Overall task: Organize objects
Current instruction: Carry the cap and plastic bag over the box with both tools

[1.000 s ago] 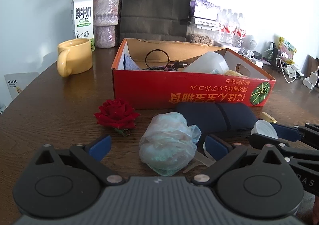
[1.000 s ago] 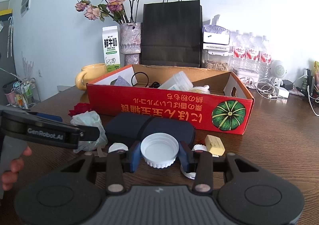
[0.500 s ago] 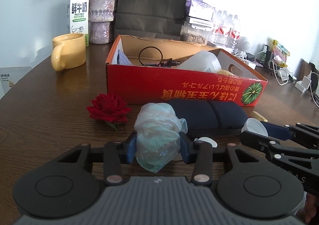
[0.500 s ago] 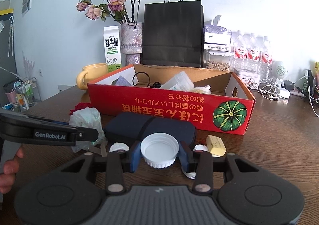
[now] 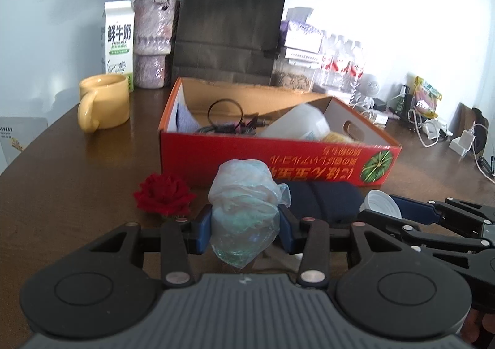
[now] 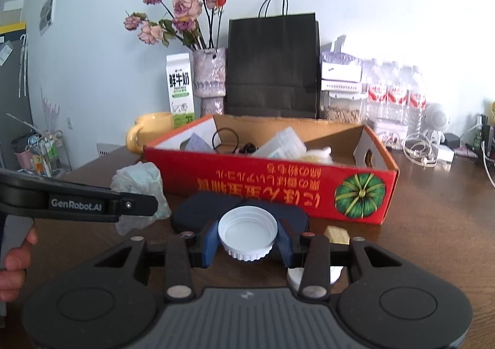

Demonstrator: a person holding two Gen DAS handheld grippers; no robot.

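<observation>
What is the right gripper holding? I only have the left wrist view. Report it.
Observer: The right gripper is shut on a white cap, pinched at its rim, with the open side facing the camera.
Operator: Now tell me what lies on the table near that cap.
Observer: A small pale yellow block lies on the table, just right of the navy case and in front of the red box.
</observation>
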